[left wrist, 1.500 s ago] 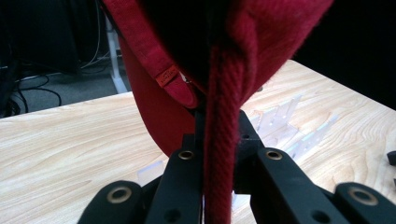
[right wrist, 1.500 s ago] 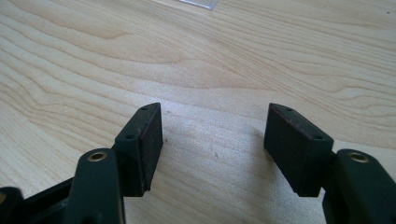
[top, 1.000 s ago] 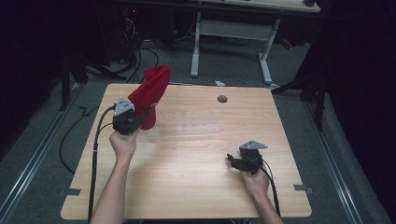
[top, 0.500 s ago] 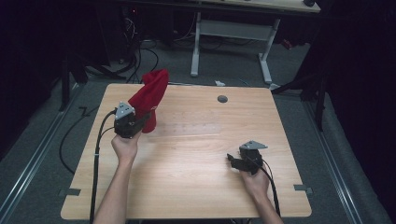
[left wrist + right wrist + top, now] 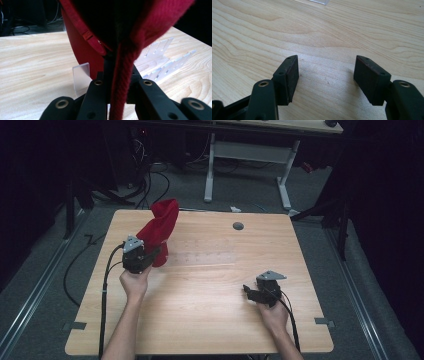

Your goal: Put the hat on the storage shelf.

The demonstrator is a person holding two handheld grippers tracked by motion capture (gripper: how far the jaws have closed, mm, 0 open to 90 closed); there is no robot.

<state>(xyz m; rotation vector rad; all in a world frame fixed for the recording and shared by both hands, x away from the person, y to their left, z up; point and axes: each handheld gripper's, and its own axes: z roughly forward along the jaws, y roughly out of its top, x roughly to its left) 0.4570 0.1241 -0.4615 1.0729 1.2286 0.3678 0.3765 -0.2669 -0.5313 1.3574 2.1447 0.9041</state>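
The wooden surface (image 5: 200,310) is lying lit under the high view, with a dark floor around it and a white-legged desk (image 5: 250,155) standing well behind its far edge. A small grey round cap (image 5: 238,226) is sitting in the surface near that far edge, right of the red cloth.

The red cloth (image 5: 160,227) is the landmark here. It is standing up off the surface near the far left corner, hanging in a tall bunched shape with its top leaning toward the far edge. In the left gripper view the cloth (image 5: 140,30) is looming over the fingers, and a thick red hem or fold is running straight down between them.

A clear plastic rack (image 5: 165,62) with upright slats is lying on the surface just beside the cloth, on the side toward the middle; a clear plate of it is standing right at the foot of the cloth. In the high view it is showing only faintly as a pale patch (image 5: 210,256) right of the cloth.

The left gripper (image 5: 150,254) is sitting at the near lower edge of the cloth, held by the left hand (image 5: 134,282). Its fingers (image 5: 98,92) are pinching closed on the red fold.

The right gripper (image 5: 249,290) is resting low over the surface well apart from the cloth, toward the near right, in the right hand (image 5: 272,312). Its fingers (image 5: 287,75) are standing wide apart with bare wood between them.
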